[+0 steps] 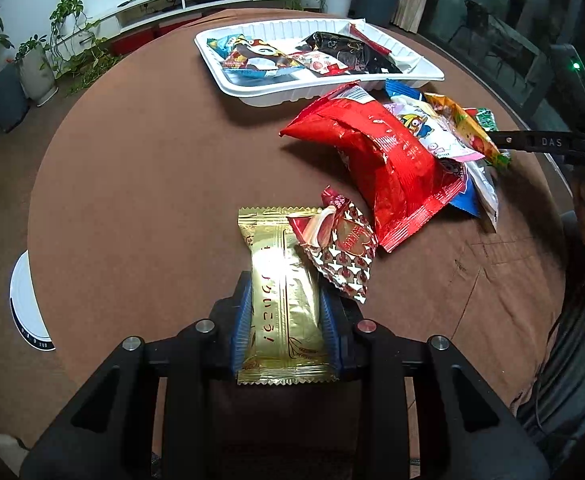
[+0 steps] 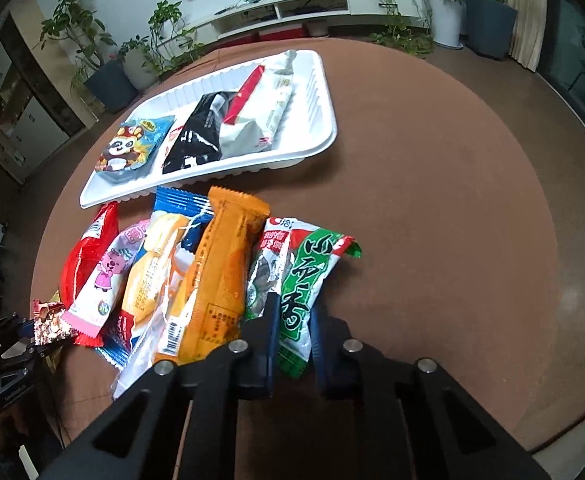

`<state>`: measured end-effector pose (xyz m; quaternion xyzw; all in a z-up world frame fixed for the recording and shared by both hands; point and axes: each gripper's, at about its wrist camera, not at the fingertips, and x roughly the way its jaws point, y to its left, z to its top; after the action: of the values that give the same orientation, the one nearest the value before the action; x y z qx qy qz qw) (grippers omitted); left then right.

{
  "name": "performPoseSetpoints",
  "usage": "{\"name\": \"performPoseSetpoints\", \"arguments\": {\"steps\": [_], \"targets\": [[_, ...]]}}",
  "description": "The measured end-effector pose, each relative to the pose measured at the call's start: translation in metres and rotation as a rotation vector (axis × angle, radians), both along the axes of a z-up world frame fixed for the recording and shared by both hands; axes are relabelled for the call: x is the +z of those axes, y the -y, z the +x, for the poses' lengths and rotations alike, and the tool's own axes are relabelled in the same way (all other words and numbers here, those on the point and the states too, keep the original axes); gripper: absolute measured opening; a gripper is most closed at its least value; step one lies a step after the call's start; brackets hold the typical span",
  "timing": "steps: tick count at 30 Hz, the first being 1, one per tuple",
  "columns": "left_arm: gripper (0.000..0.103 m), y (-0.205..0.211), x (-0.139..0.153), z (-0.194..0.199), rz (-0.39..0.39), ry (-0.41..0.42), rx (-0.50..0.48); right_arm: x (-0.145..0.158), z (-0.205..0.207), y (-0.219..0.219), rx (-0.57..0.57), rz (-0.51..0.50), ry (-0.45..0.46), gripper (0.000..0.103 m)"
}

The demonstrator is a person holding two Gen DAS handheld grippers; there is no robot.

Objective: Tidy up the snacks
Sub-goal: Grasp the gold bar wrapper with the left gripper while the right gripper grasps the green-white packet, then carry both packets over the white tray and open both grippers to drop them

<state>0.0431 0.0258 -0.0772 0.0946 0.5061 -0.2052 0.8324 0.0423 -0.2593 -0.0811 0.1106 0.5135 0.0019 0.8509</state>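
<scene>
Left wrist view, left to right. A white round object (image 1: pixel 28 304) at the table edge is cut off by the frame; its nature cannot be made out. The left gripper (image 1: pixel 286 300) is clamped on a gold wrapped snack (image 1: pixel 284 296), the packet's near end hidden behind the fingers. A small red-and-silver packet (image 1: pixel 342 252) overlaps the gold one's right edge. Beyond it a big red bag (image 1: pixel 376 156) covers most of the snack pile — only corners of the packets beneath show. The white tray (image 1: pixel 252 92) sits further back on the brown table (image 1: pixel 140 184), several snacks inside.

Right wrist view. The pile lies just in front of the tray: a pink-ended packet (image 2: pixel 100 284), a yellow-and-clear packet (image 2: pixel 152 280), an orange packet (image 2: pixel 220 276), overlapping one another. The right gripper (image 2: pixel 294 312) pinches a green packet (image 2: pixel 304 284) at the pile's right end — its lower end is hidden between the fingers.
</scene>
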Motion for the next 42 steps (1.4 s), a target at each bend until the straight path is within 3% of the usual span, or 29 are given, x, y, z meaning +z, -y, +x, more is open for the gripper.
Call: {"name": "performPoseSetpoints", "arguments": {"steps": [7, 20, 32, 42], "targets": [[0.029, -0.001, 0.003, -0.002, -0.014, 0.008, 0.005, 0.012, -0.018, 0.01, -0.029, -0.034, 0.038, 0.015], [0.029, -0.021, 0.016, -0.005, -0.082, 0.017, 0.048, 0.032, -0.032, 0.026, -0.056, 0.011, 0.089, 0.015], [0.029, -0.045, 0.025, -0.002, -0.129, 0.029, 0.104, 0.034, -0.043, 0.038, -0.065, 0.09, 0.091, 0.015], [0.029, -0.049, 0.03, 0.003, -0.176, 0.027, 0.119, 0.034, -0.046, 0.059, -0.117, 0.075, 0.083, 0.015]]}}
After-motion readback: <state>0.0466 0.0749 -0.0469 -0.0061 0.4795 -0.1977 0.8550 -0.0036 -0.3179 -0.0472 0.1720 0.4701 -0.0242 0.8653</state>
